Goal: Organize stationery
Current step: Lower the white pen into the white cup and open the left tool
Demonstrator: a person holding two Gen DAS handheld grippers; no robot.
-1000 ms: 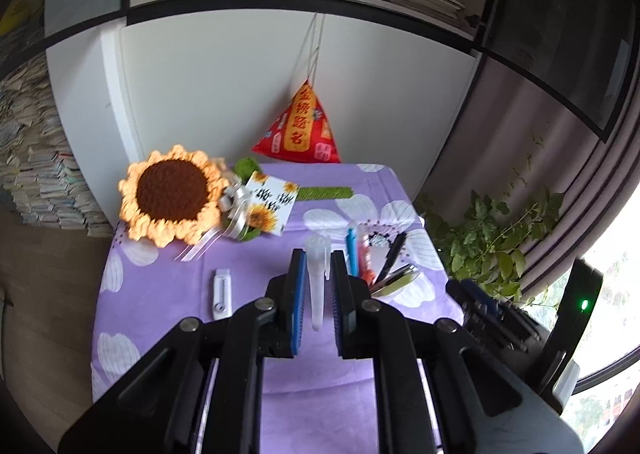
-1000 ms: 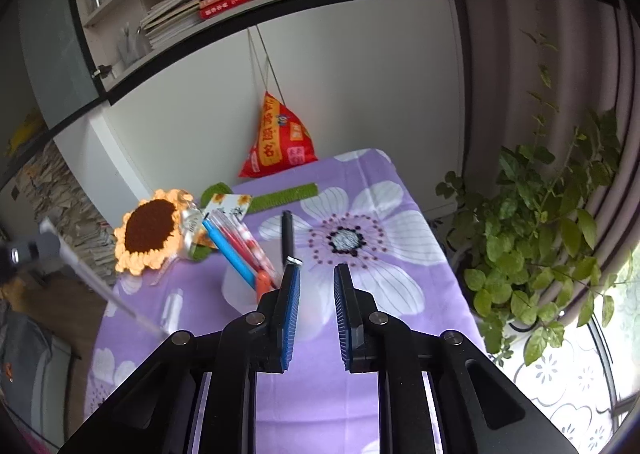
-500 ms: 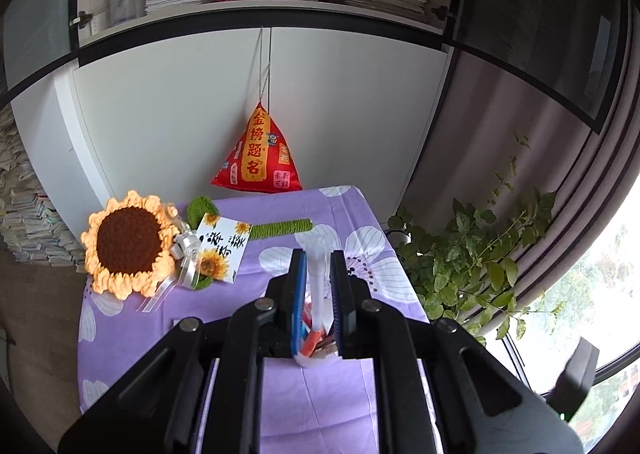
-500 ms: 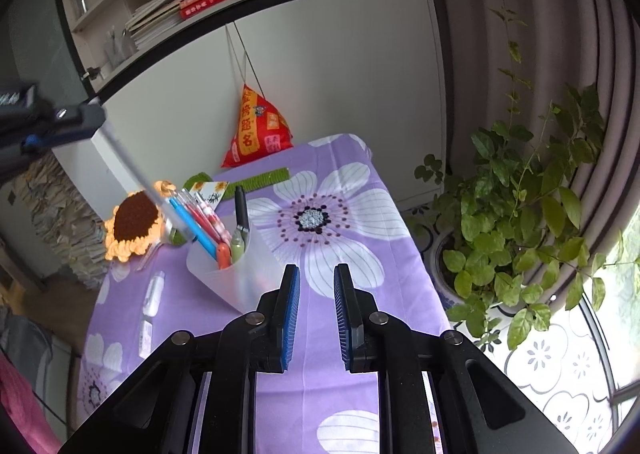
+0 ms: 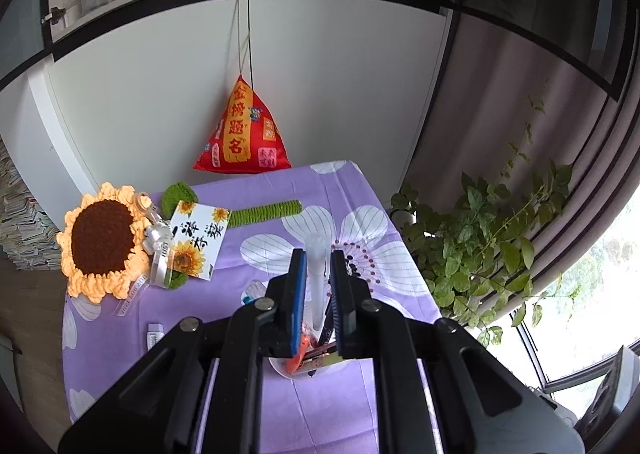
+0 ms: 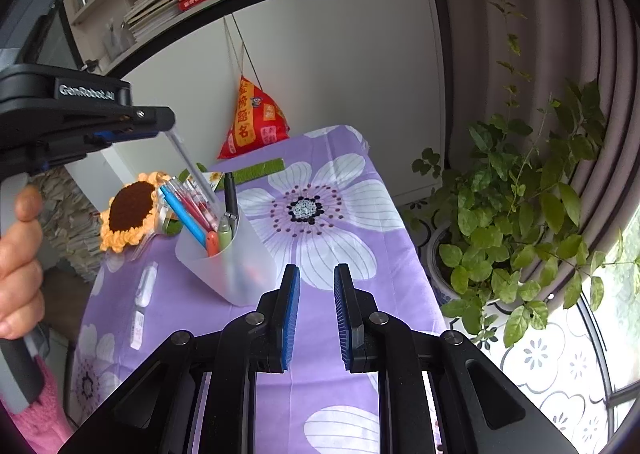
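A translucent white pen cup (image 6: 240, 266) stands on the purple flowered tablecloth (image 6: 344, 238) and holds blue, red, black and green pens. My left gripper (image 5: 319, 254) is shut on a clear pen (image 5: 318, 286) that slants down with its lower end among the pens at the cup's mouth (image 5: 296, 374). In the right wrist view the left gripper (image 6: 170, 122) hangs up and left of the cup, with the clear pen (image 6: 192, 170) running down from it. My right gripper (image 6: 317, 270) is shut with nothing between its pads, just right of the cup and nearer the camera.
Two small white stationery items (image 6: 145, 282) (image 6: 138, 328) lie left of the cup. A crochet sunflower (image 5: 102, 242), a sunflower card (image 5: 200, 238) and a red pouch (image 5: 242, 138) sit at the table's far side. A potted plant (image 6: 520, 222) stands off the right edge.
My left gripper carried the clear pen rightwards from the table's left side to above the cup, and the pen's lower end now sits among the pens. My right gripper drew back a little.
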